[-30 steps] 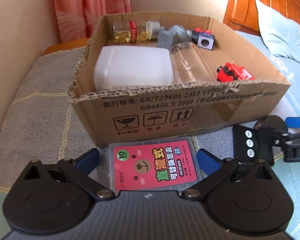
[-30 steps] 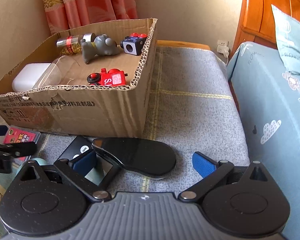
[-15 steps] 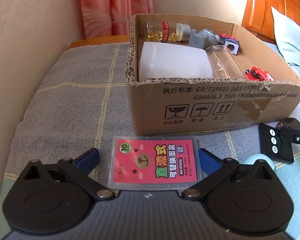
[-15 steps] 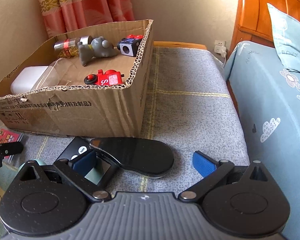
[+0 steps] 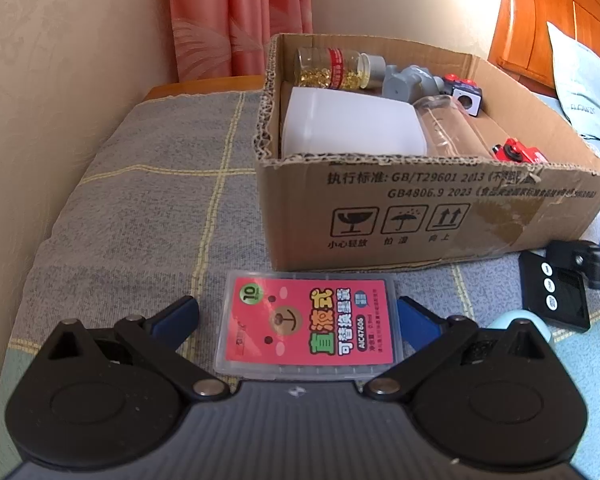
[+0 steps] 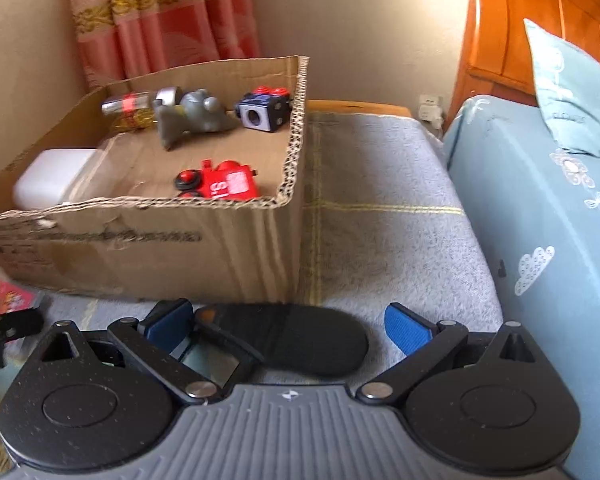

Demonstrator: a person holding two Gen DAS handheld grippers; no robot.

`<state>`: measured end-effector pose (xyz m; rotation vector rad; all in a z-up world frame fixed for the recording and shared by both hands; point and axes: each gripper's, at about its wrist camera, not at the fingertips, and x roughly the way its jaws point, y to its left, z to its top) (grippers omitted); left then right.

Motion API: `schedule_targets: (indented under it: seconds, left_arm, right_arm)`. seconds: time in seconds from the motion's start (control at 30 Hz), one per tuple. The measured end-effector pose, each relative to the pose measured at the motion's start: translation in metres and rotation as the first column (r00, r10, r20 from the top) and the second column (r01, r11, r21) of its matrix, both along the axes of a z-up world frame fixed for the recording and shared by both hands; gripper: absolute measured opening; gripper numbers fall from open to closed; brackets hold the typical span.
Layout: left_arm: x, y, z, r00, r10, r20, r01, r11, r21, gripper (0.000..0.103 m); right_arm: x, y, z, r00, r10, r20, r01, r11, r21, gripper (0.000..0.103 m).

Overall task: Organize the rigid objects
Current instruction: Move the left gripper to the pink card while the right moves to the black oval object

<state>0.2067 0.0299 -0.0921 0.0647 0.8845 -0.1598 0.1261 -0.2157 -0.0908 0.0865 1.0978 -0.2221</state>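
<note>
cardboard box [image 5: 440, 216] "GB4806.9 2023", pink case [image 5: 310, 322] "10"

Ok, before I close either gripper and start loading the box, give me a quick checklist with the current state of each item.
1. Left gripper open: ok, both blue fingers stand apart.
2. Pink ink case between the left fingers: ok, it lies flat on the blanket between them, right finger close to its edge, a gap on the left.
3. Right gripper open: ok.
4. Black oval case between the right fingers: ok, though it sits toward the left finger.
5. Room in the cardboard box: ok, bare floor shows beyond the red toy.
6. Contact height on either item: cannot tell.
</note>
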Motion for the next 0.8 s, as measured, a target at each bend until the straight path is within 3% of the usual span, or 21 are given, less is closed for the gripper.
schedule_targets:
  seconds: [0.4, 0.57, 0.8]
  left_arm:
    - [-0.001, 0.002, 0.001, 1.000, -0.006, 0.007, 0.006, 1.000, -0.002, 0.103]
    - [-0.001, 0.002, 0.001, 1.000, -0.011, 0.011, 0.011, 1.000, -0.001, 0.103]
    - [0.004, 0.001, 0.003, 0.999, -0.044, -0.008, 0.044, 0.999, 0.014, 0.103]
  right_arm:
    - [-0.017, -0.027, -0.002, 0.998, -0.060, -0.022, 0.058, 0.996, -0.063, 0.103]
    - [-0.022, -0.024, -0.003, 0.999, -0.031, -0.012, 0.030, 0.997, -0.068, 0.103]
    - [-0.019, -0.018, -0.002, 0.995, -0.100, -0.019, 0.099, 0.992, -0.074, 0.103]
